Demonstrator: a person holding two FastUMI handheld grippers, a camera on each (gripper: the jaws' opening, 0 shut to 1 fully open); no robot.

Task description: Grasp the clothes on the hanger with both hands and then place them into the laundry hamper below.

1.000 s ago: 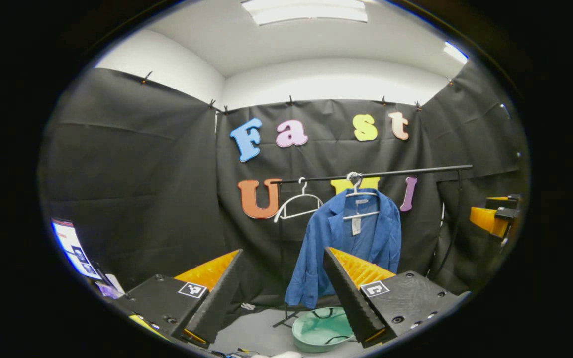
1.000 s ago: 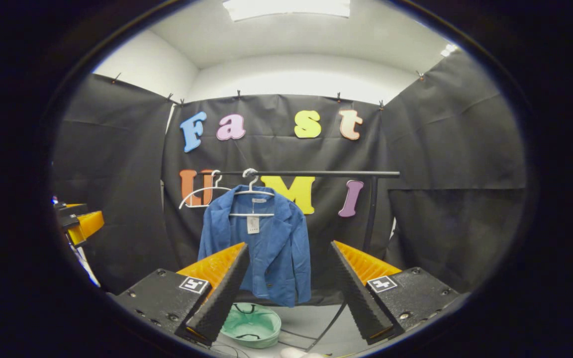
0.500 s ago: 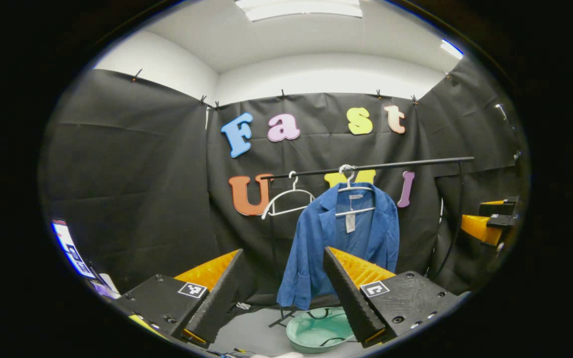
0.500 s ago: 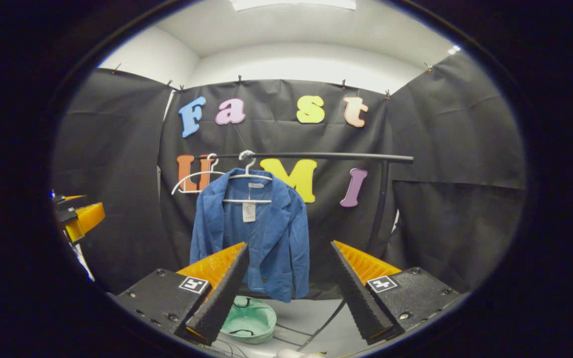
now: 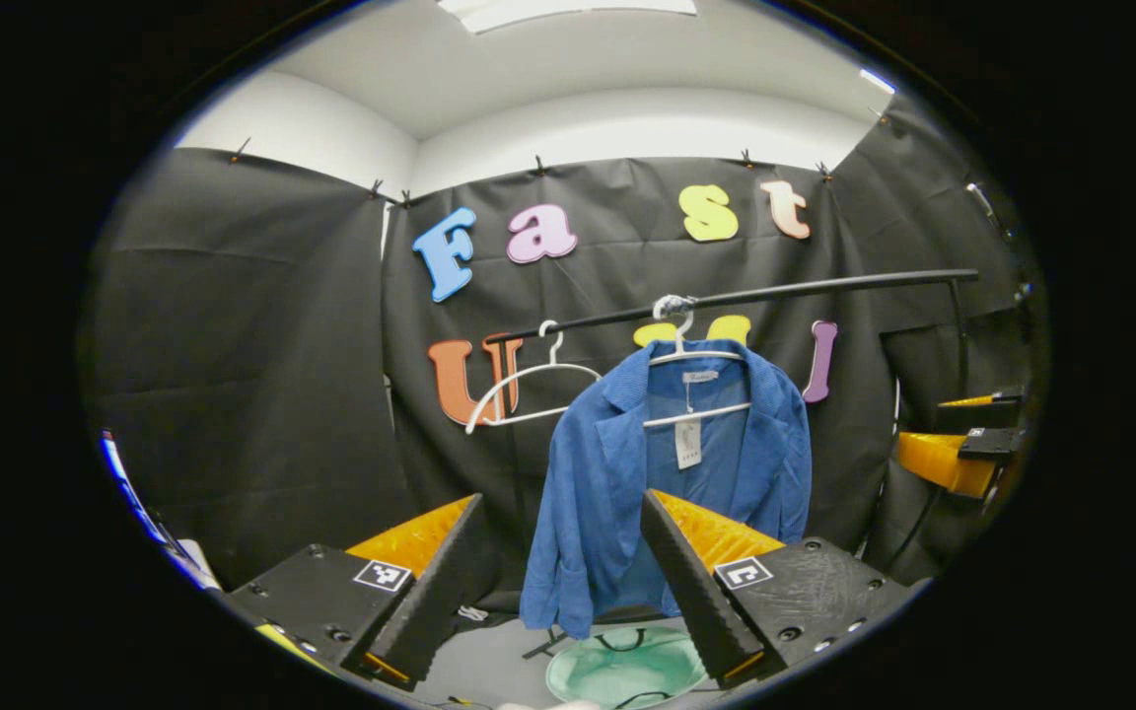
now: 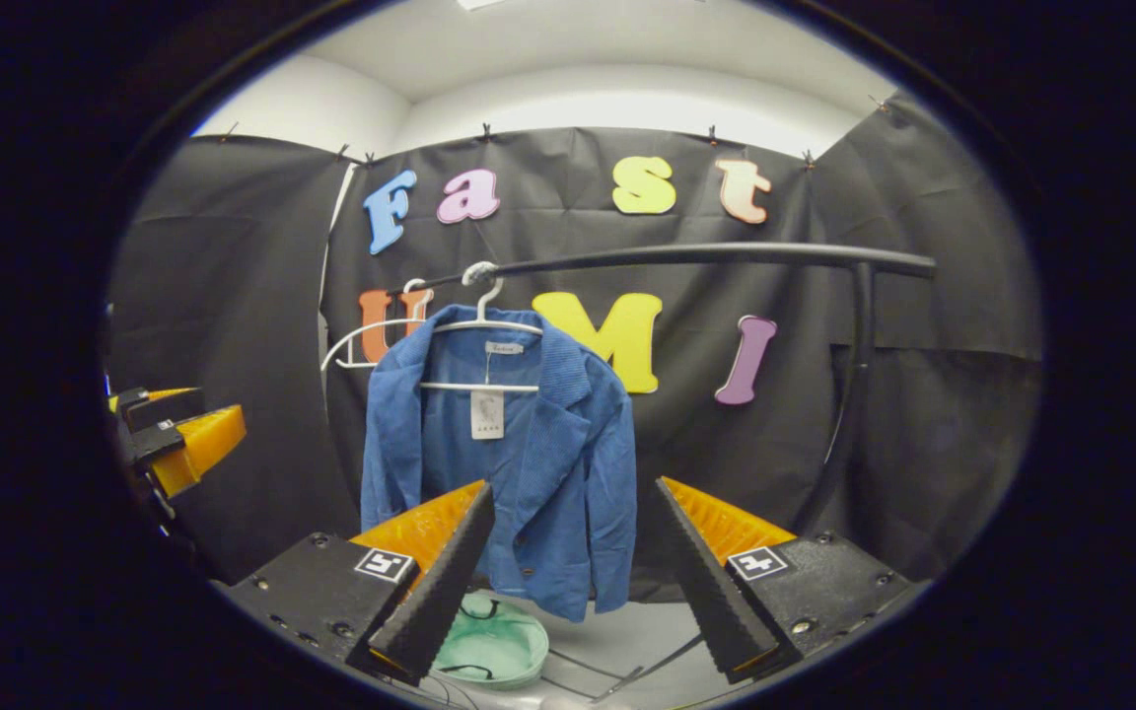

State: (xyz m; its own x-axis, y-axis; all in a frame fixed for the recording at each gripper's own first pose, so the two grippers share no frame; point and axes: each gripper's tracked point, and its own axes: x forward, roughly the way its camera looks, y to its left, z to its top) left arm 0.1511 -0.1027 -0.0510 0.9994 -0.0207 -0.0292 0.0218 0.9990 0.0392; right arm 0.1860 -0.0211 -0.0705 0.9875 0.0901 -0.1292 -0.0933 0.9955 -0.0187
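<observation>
**Jacket on hanger, both grippers spread and empty**

Garment status: the blue textured jacket [image 5: 667, 473] hangs from a white wire hanger [image 5: 696, 390] on the black horizontal metal rail [image 5: 775, 294], a white tag at its collar. In the left gripper view, reading left to right: an empty white hanger [image 5: 529, 390] hangs at centre left on the same rail, the jacket sits right of centre, and the right gripper [image 5: 953, 454] appears at the right edge, well apart from the jacket. The left gripper [image 5: 560, 577] occupies the bottom of the frame, fingers spread wide with nothing between them. The round pale green laundry hamper [image 5: 622, 669] lies on the grey floor below the jacket's hem.

In the right gripper view, left to right: the left gripper [image 6: 174, 444] shows at the left edge, the jacket [image 6: 529, 463] hangs left of centre, and the rail [image 6: 706, 256] runs to a black upright post [image 6: 849, 394] at right. The right gripper [image 6: 573, 572] at bottom stands wide, holding nothing. The hamper [image 6: 491, 646] lies at bottom centre, under the jacket.
</observation>
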